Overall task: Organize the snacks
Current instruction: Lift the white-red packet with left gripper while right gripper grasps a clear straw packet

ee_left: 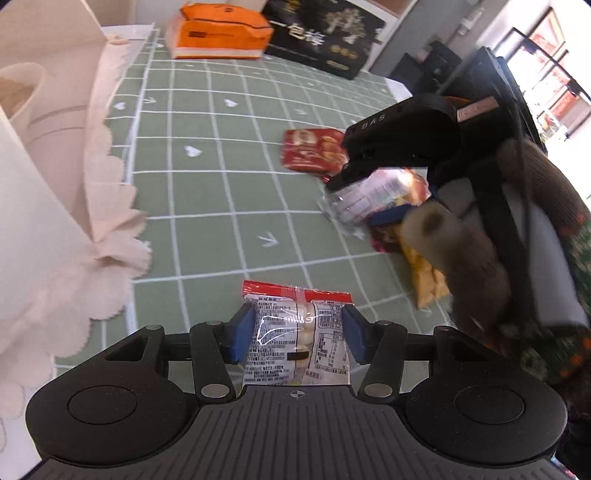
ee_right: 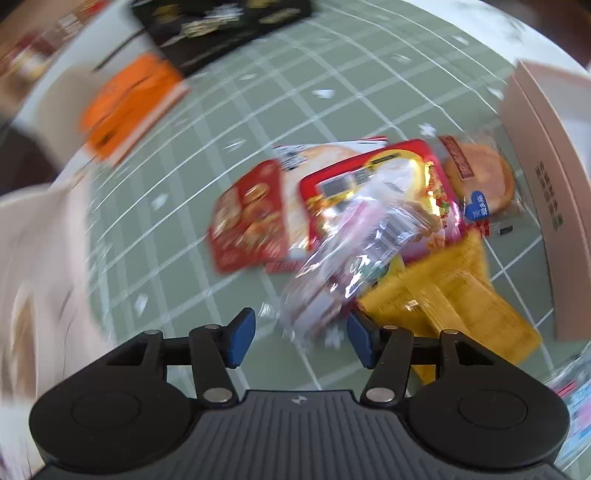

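Note:
My left gripper (ee_left: pixel 297 338) is shut on a clear snack packet with a red top strip (ee_left: pixel 295 332), held above the green checked tablecloth (ee_left: pixel 221 166). My right gripper (ee_right: pixel 301 334) holds a clear crinkly snack packet (ee_right: pixel 347 266) between its blue pads; it also shows in the left wrist view (ee_left: pixel 354 199), lifted over the snack pile. The pile holds a red biscuit packet (ee_right: pixel 247 225), a red and gold bag (ee_right: pixel 373 177), a round cake packet (ee_right: pixel 480 181) and a yellow packet (ee_right: pixel 454 299). The right wrist view is blurred.
A cream basket with a scalloped cloth liner (ee_left: pixel 48 177) stands at the left. An orange box (ee_left: pixel 218 31) and a black box (ee_left: pixel 325 33) lie at the table's far end. A cardboard box (ee_right: pixel 546 177) stands right of the pile.

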Motion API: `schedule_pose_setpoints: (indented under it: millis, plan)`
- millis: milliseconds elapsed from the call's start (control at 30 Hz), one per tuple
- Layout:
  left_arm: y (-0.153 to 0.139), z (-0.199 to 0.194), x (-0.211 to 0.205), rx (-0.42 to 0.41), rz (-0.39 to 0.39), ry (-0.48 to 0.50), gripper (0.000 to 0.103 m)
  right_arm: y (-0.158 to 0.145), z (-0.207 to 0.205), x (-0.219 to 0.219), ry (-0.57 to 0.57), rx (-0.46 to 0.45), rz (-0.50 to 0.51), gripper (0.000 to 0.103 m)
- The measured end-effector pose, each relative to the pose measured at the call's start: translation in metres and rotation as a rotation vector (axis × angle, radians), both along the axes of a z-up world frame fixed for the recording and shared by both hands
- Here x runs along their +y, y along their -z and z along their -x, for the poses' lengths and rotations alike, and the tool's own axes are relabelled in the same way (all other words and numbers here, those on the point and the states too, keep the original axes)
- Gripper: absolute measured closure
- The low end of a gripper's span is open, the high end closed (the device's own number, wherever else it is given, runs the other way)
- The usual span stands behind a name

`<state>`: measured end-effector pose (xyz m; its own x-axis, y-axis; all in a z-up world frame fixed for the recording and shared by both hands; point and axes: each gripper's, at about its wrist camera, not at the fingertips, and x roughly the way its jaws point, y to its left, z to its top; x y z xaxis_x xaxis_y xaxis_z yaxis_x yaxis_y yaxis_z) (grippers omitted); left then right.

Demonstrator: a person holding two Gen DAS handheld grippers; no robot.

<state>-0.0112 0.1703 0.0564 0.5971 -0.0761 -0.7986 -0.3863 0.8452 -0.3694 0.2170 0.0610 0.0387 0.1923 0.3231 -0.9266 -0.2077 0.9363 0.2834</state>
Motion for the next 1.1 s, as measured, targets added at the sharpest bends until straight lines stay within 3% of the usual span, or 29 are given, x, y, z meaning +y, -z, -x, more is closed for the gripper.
schedule_pose_setpoints:
  millis: [67, 167, 267, 400, 533, 667, 800, 933, 1033, 1100]
  plan:
    - [0.001, -0.001, 0.005, 0.012, -0.004, -0.010, 0.046, 0.002, -0.007, 0.007, 0.055, -0.020, 0.002, 0.052]
    - [0.008, -0.006, 0.010, 0.027, 0.018, -0.001, 0.046, 0.001, -0.005, 0.021, -0.017, -0.074, 0.094, 0.065]
    - [0.014, -0.009, 0.010, 0.040, 0.025, 0.016, 0.046, 0.000, 0.006, 0.007, -0.085, -0.036, 0.060, 0.067]
    - [0.015, -0.011, 0.007, 0.031, 0.028, 0.035, 0.046, -0.007, 0.032, -0.031, -0.159, 0.027, -0.025, 0.067]
    - [0.010, -0.011, -0.006, 0.017, 0.032, 0.071, 0.046, -0.019, 0.070, -0.080, -0.238, 0.025, -0.057, 0.067]
    - [0.000, -0.013, -0.035, 0.011, 0.018, 0.137, 0.046, -0.029, 0.091, -0.143, -0.196, 0.014, -0.097, 0.067]
    - [-0.014, -0.021, -0.081, 0.005, 0.046, 0.259, 0.046, -0.042, 0.109, -0.204, -0.109, -0.055, -0.089, 0.067]
    - [-0.058, -0.033, -0.128, -0.148, 0.062, 0.396, 0.046, -0.060, 0.130, -0.256, -0.028, -0.144, -0.039, 0.067]
    - [-0.107, -0.058, -0.146, -0.337, 0.041, 0.422, 0.046, -0.083, 0.141, -0.288, 0.011, -0.243, 0.001, 0.067]
    - [-0.140, -0.084, -0.156, -0.414, -0.006, 0.426, 0.046, -0.099, 0.144, -0.308, 0.037, -0.311, 0.024, 0.067]
